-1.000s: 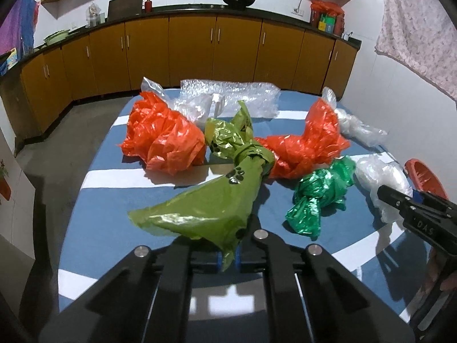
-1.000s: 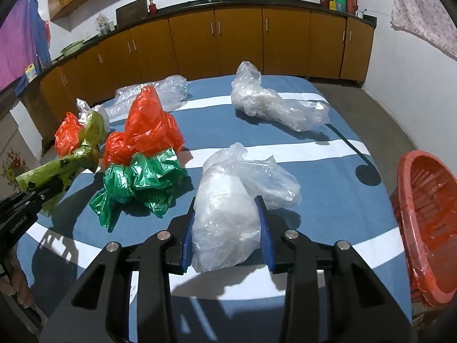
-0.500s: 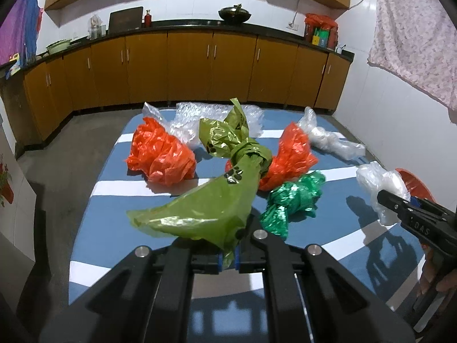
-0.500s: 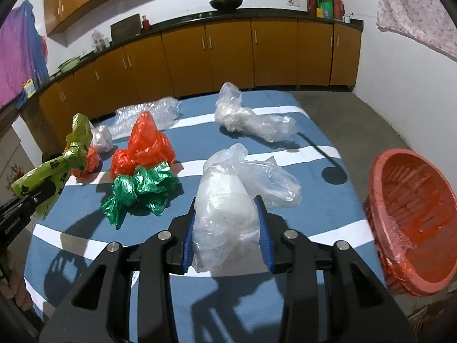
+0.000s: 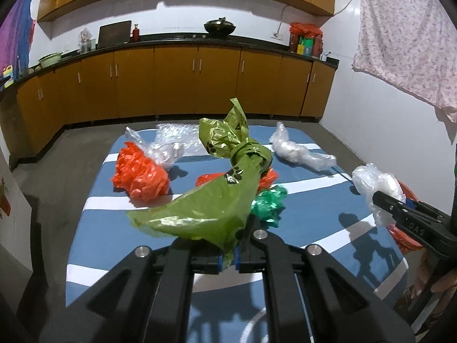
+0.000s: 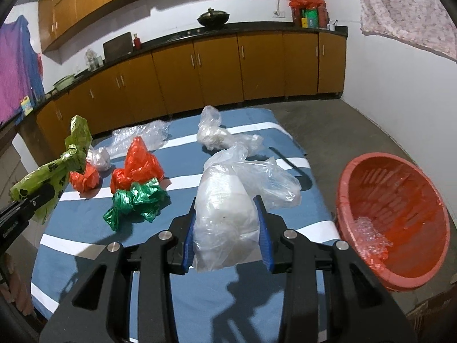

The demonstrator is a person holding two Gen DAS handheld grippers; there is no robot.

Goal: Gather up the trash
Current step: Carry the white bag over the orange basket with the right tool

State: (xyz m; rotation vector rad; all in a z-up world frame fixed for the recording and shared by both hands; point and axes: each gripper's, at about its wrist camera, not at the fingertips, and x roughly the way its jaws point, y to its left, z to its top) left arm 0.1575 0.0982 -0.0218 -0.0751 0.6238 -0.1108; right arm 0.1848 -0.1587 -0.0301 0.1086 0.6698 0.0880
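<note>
My left gripper (image 5: 227, 260) is shut on a knotted olive-green bag (image 5: 217, 200) printed with paw marks, held up off the blue striped table (image 5: 94, 228). In the right wrist view that same green bag (image 6: 51, 174) hangs at the far left. My right gripper (image 6: 227, 238) is shut on a bulky clear plastic bag (image 6: 228, 214), lifted above the table (image 6: 257, 308). From the left wrist view the clear bag (image 5: 377, 185) shows at the right edge. A red plastic basket (image 6: 400, 223) stands to the right of the table, with a scrap of bubble wrap inside.
On the table lie two orange bags (image 5: 140, 174) (image 6: 137, 163), a dark green bag (image 6: 134, 203), another clear bag (image 6: 217, 134) and bubble wrap (image 5: 174, 131). Brown cabinets line the far wall. A floral cloth (image 5: 408, 34) hangs at the right.
Both grippers have risen and drawn back from the table with their bags. The table looks smaller and farther. The red basket has come more fully into the right wrist view.
</note>
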